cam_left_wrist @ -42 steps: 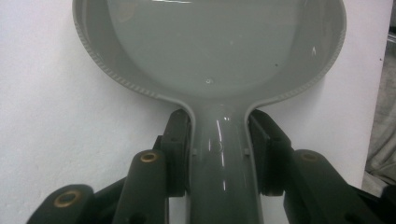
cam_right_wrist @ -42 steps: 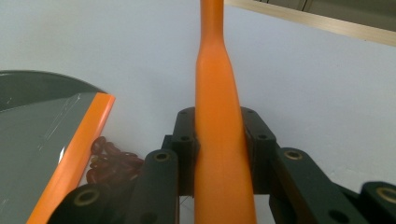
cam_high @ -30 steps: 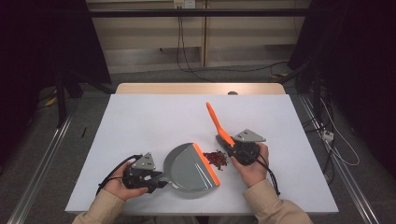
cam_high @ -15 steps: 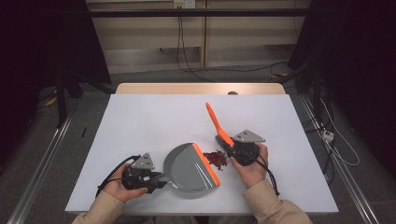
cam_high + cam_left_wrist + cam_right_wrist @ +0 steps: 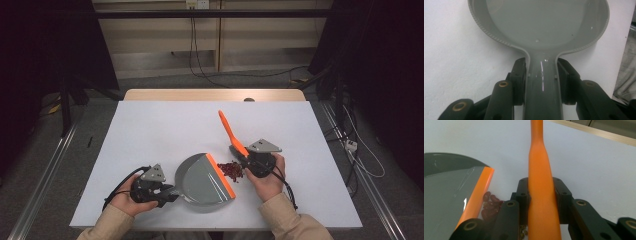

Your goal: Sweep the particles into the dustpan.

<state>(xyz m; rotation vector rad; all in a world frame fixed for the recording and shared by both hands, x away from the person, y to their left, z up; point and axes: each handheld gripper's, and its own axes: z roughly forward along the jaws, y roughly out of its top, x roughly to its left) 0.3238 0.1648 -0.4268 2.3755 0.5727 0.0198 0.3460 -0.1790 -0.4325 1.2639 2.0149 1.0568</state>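
Now my left gripper (image 5: 543, 82) has just tightened on the dustpan (image 5: 205, 177) handle, my right gripper (image 5: 541, 202) clamps the brush (image 5: 231, 132), so the beans (image 5: 231, 170) can be swept in.

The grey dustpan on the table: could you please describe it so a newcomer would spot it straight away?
On the white table, look near the front edge, between the person's two hands. The dustpan is the round grey scoop with an orange lip, its handle clamped in the left gripper; dark red beans lie just beside that lip.

Open table (image 5: 165, 125) lies ahead and left of my grippers. Between them, the dustpan (image 5: 202, 177) and bean pile (image 5: 232, 170) block passage; the brush handle (image 5: 229, 127) slants across the right.
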